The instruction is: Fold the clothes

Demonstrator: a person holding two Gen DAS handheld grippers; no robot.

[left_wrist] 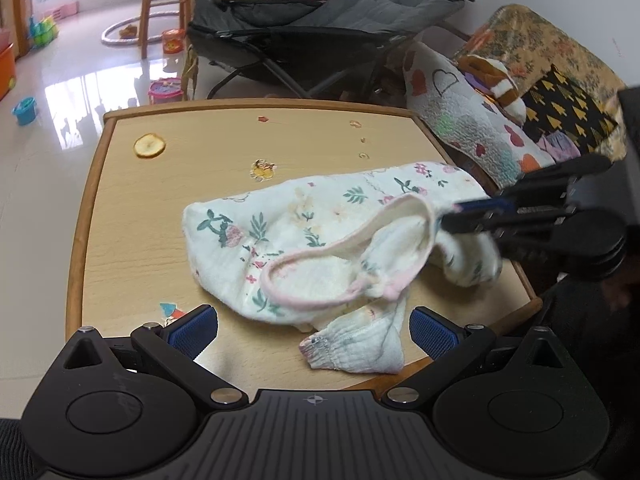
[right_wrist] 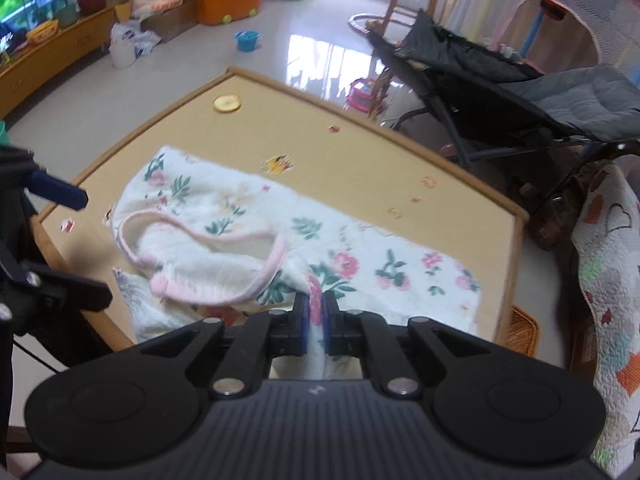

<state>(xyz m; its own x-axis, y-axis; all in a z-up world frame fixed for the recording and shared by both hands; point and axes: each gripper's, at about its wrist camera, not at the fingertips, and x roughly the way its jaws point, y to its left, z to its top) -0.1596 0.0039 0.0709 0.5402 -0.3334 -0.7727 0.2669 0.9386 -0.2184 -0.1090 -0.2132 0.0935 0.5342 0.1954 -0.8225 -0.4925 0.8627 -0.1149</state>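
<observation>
A white baby garment [left_wrist: 304,232] with a flower print and a pink-trimmed neck opening lies crumpled on the wooden table [left_wrist: 132,216]. One cuffed sleeve [left_wrist: 352,348] hangs toward the table's near edge. My left gripper [left_wrist: 314,330] is open and empty, its blue pads either side of that sleeve, just above it. My right gripper [right_wrist: 315,312] is shut on a fold of the garment [right_wrist: 248,216] near the neck opening. It shows from the side in the left wrist view [left_wrist: 472,216]. The left gripper's finger [right_wrist: 56,192] shows at the left of the right wrist view.
Small stickers and a yellow round sticker [left_wrist: 150,146] dot the table. A dark folding lounge chair [left_wrist: 320,28] stands behind the table. A sofa with a quilted blanket [left_wrist: 460,120] is to the right. Toys and buckets lie on the glossy floor [left_wrist: 60,92].
</observation>
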